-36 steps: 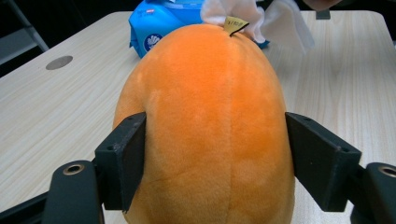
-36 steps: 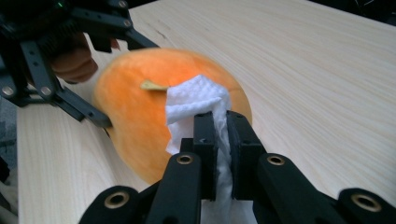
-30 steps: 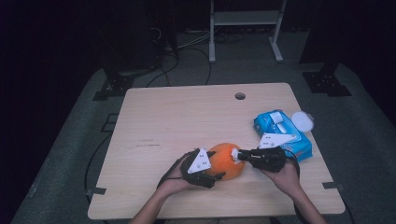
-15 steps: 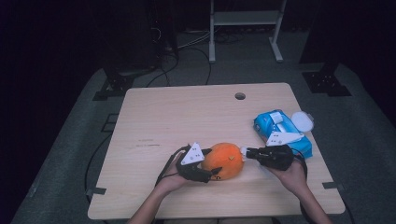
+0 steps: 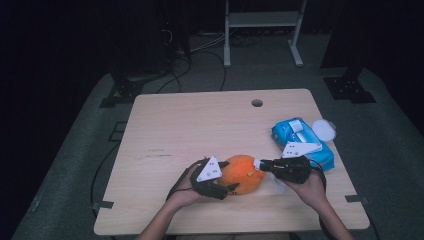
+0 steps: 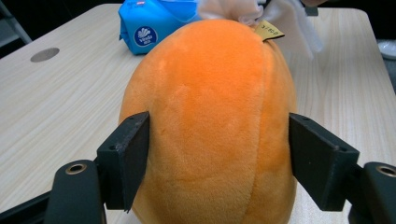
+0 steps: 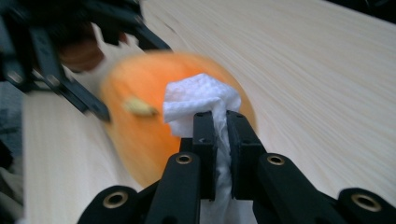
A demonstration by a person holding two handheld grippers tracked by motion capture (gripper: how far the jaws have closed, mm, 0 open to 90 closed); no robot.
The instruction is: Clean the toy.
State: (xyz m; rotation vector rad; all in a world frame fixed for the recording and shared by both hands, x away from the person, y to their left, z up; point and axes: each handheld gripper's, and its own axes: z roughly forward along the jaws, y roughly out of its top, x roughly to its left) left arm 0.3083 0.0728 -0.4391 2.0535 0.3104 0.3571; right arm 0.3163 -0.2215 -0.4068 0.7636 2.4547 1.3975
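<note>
An orange plush toy (image 5: pixel 242 172) lies on the wooden table (image 5: pixel 200 125) near its front edge. My left gripper (image 5: pixel 229 175) comes in from the left and is shut on the plush (image 6: pixel 210 116), one black pad on each flank. My right gripper (image 5: pixel 258 163) comes from the right, shut on a crumpled white wipe (image 7: pixel 198 95). The wipe rests against the right end of the plush (image 7: pixel 140 121), beside a small yellow tag (image 6: pixel 270 30).
A blue pack of wipes (image 5: pixel 300 142) lies behind my right hand, with a round white lid (image 5: pixel 324 130) at its far right. A cable hole (image 5: pixel 257 103) sits near the table's far edge. A metal stand and cables are on the floor beyond.
My right gripper with the wipe has shifted slightly against the plush's end. The left gripper and the plush have stayed nearly in place.
</note>
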